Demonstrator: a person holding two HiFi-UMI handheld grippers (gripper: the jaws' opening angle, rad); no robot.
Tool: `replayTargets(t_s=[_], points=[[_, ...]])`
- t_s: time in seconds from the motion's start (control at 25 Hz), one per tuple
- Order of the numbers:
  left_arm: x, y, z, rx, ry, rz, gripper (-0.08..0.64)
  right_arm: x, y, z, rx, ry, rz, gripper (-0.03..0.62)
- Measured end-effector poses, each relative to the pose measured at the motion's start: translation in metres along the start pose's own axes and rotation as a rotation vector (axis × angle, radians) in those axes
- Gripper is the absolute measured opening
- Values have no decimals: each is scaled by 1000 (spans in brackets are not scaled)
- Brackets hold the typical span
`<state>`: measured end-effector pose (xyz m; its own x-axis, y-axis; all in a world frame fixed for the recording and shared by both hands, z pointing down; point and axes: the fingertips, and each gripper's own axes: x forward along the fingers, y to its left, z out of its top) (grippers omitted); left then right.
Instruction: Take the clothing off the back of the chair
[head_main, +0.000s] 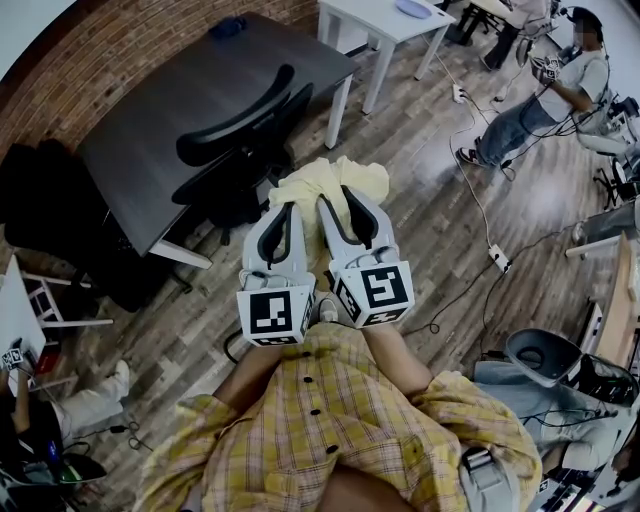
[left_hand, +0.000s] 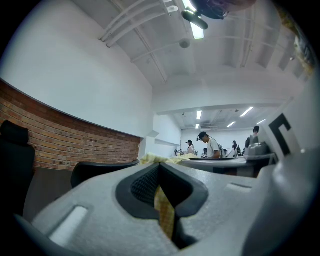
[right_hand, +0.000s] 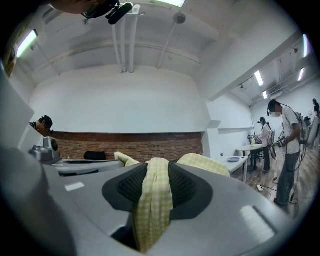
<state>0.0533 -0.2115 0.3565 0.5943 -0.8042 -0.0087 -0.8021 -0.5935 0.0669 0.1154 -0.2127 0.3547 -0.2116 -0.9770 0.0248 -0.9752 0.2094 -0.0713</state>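
Observation:
A pale yellow checked garment (head_main: 331, 181) is bunched just beyond both grippers, right of the black office chair (head_main: 237, 124); whether it still touches the chair I cannot tell. My left gripper (head_main: 290, 208) and right gripper (head_main: 345, 195) are held side by side, pointing level. In the left gripper view a thin strip of the garment (left_hand: 164, 210) is pinched between the black pads of the left gripper (left_hand: 160, 167). A wider fold of the garment (right_hand: 155, 200) runs down between the pads of the right gripper (right_hand: 159, 165) in the right gripper view. Both are shut on the cloth.
A dark desk (head_main: 150, 100) stands behind the chair by the brick wall. A white table (head_main: 385, 25) is at the back. Cables and a power strip (head_main: 497, 258) lie on the wood floor to the right. A seated person (head_main: 560, 95) is far right; another chair (head_main: 545, 355) sits near right.

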Motion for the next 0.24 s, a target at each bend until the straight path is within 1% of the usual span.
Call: replayTargets(t_s=[0.24], points=[[-4, 0, -6, 0, -4, 5, 0, -3, 3, -6, -1, -3, 7, 138]])
